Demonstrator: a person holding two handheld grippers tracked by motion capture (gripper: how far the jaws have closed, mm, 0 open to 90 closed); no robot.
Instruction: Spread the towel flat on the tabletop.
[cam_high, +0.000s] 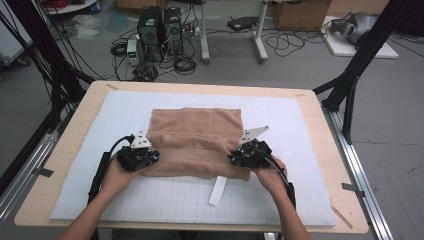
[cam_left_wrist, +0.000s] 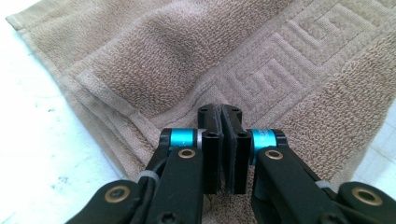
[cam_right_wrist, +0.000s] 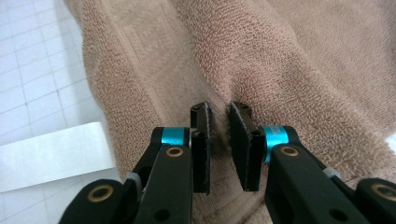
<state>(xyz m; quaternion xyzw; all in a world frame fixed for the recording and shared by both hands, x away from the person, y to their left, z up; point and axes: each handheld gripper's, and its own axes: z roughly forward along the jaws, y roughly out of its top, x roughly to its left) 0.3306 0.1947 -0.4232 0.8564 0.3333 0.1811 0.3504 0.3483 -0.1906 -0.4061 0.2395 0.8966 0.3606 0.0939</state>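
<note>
A brown terry towel lies partly folded on the white gridded mat. My left gripper is at the towel's left edge, on the line where the upper layer ends. In the left gripper view that gripper has its pads pressed together on a crease of the towel, beside a woven key-pattern border. At the towel's right edge is my right gripper. The right gripper view shows it nipping a raised ridge of towel in a narrow gap.
A white paper strip pokes out from under the towel's near edge and also appears as the white strip. The mat covers most of the wooden table. Computers and cables stand on the floor beyond.
</note>
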